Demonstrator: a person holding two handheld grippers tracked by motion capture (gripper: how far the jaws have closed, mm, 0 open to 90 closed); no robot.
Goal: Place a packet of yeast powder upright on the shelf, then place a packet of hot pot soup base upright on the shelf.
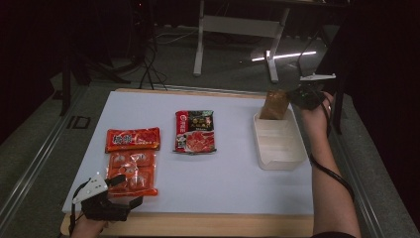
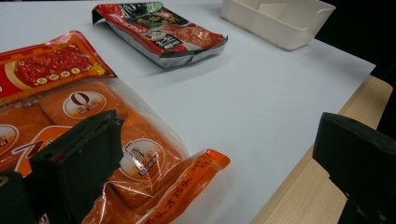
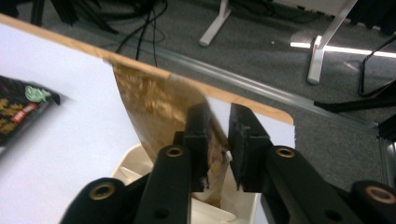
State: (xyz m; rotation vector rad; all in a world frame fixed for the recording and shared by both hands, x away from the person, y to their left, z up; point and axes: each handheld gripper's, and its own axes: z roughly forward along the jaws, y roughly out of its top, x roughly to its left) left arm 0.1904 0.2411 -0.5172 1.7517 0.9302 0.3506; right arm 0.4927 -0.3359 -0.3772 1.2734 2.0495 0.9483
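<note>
Brown packet [image 1: 275, 105] standing upright in the far end of the white bin [image 1: 289, 157], the right gripper [image 3: 218, 140] just loosened beside its edge; three packets remain on the table [image 1: 233, 173], the left gripper [image 1: 116, 191] waiting wide open.

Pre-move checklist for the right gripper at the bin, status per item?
1. Brown pouch over the white bin: ok, its lower end sits in the far compartment, standing upright.
2. Right gripper released: ok, jaws stand slightly apart, a gap beside the pouch.
3. Pouch settled, won't tip: cannot tell.
4. Near bin compartments free: ok.
5. Left gripper ready: ok, open beside the orange packet, not gripping it.
6. Red-and-black packet out of the way: ok, mid-table.
</note>
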